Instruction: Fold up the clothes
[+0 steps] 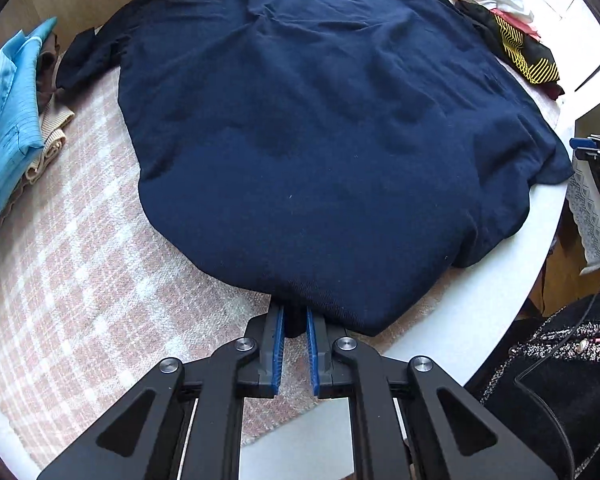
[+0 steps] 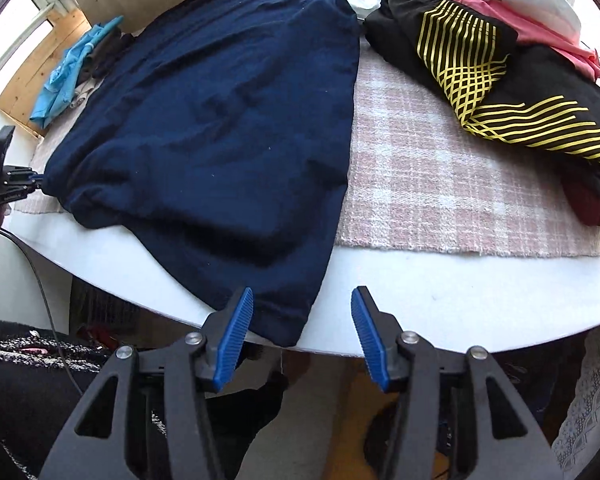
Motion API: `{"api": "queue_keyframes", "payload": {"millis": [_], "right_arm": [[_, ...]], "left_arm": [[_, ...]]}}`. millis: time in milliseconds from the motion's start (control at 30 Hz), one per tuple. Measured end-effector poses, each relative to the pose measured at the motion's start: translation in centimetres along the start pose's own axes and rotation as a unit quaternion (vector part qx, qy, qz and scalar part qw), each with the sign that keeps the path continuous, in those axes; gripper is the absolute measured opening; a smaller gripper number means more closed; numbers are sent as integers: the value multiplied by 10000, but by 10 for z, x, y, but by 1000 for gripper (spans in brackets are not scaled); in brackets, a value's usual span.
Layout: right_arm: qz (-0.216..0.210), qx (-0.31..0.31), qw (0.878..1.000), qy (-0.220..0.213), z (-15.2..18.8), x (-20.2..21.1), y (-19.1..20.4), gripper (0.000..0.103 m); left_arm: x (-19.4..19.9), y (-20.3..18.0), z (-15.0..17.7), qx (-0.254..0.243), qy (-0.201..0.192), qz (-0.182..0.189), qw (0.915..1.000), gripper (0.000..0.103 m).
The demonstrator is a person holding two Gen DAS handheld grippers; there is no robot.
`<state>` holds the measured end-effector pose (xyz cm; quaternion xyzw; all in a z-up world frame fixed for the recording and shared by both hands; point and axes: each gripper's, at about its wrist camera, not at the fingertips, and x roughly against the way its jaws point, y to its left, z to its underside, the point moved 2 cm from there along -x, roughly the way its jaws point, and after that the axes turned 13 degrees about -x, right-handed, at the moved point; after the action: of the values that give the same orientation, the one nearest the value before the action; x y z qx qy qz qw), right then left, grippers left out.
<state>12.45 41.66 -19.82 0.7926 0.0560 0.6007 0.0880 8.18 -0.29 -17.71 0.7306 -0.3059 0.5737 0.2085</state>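
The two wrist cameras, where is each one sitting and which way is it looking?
Left wrist: on the left gripper, looking steeply down over the navy garment on the checked cloth; its jaws pinch the near hem; the right gripper shows at the right edge.
Right wrist: on the right gripper, at the white table edge, facing across it; jaws open around the garment's corner, black-and-yellow garment to the right; the left gripper shows at the left edge.
Shared: navy garment, checked cloth, blue folded pile.

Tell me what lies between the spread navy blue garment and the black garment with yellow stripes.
Only bare pink-and-white checked cloth separates the navy blue garment from the black garment with yellow stripes; nothing else lies on that strip. The right wrist view shows it best.
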Motion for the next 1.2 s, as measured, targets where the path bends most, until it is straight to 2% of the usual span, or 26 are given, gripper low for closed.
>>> {"api": "queue_keyframes", "payload": {"millis": [100,200,233,300,333,400,467,700,800,867,933,1033,1100,1133,1200], "right_arm": [[-32,52,9998,177,3,-12,2,51],[-183,58,9998,95,1,-14,4,52],[-231,63,9997,80,1,-15,5,48],[-319,78,9994,79,-1,-16,7,13],[-353,54,9993,113,-2,-17,8,5],[-526,-32,9986,99,-6,-12,7,4],[-818,-156,9965,-102,-13,7,5,4],[-1775,-556,9770,-1039,-44,117,-4,4],[-1782,-704,9735,-1248,-47,136,-10,4],[-1435,-851,9807,-1022,-47,115,-19,4],[-1230,-1051,9848,-629,-44,82,-27,4],[-1114,-1149,9869,-194,-36,46,-35,4],[-1116,-1158,9869,-86,-32,37,-34,4],[-1135,-1161,9867,-52,-32,34,-33,4],[-1097,-1089,9880,-41,-33,33,-31,4]], "left_arm": [[7,-2,1,192,-115,77,9997,9],[12,-3,1,305,-184,124,9993,9],[11,-3,1,330,-215,135,9991,9],[10,-1,2,394,-286,156,9987,9],[11,0,3,428,-323,169,9984,9],[15,3,5,501,-444,236,9975,8],[26,2,7,554,-570,273,9965,8],[93,5,24,849,-1066,417,9898,8],[123,3,36,1039,-1173,625,9857,7],[123,7,48,1246,-1060,686,9841,7],[96,16,59,1436,-448,479,9875,9],[51,29,71,1741,127,347,9840,8],[37,27,72,1701,115,449,9843,9],[33,21,70,1567,95,426,9867,12],[26,4,64,1159,158,419,9923,29]]}}
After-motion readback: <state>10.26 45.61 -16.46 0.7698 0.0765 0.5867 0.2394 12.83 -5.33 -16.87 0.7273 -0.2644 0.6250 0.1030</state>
